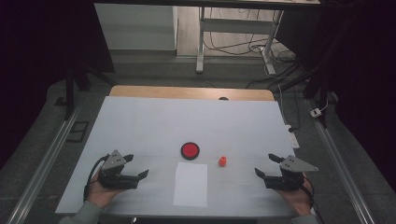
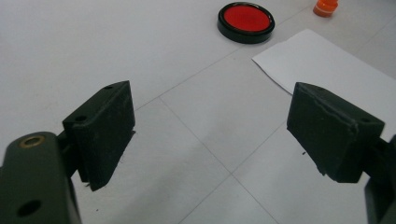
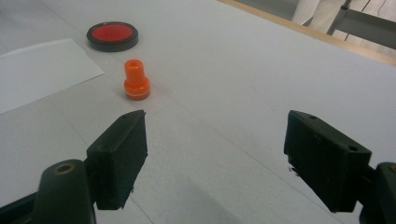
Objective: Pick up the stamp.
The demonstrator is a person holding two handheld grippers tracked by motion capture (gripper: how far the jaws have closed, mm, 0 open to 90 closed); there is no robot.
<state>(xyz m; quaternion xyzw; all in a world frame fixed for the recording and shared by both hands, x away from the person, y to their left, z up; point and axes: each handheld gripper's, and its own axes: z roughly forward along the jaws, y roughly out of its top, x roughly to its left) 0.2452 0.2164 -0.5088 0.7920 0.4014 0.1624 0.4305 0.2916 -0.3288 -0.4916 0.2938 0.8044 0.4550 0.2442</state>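
A white table (image 1: 140,121) fills the scene, seen from above. A white sheet of paper (image 1: 190,184) lies near its front edge, between two hands. The left gripper (image 1: 138,165) rests at the front left, jaws spread apart and empty. The right gripper (image 1: 265,164) rests at the front right, jaws likewise apart and empty. Just beyond the paper sits a round black ink pad (image 1: 190,150) with a red centre. A small orange stamp (image 1: 222,161) stands upright to its right, near the paper's far right corner.
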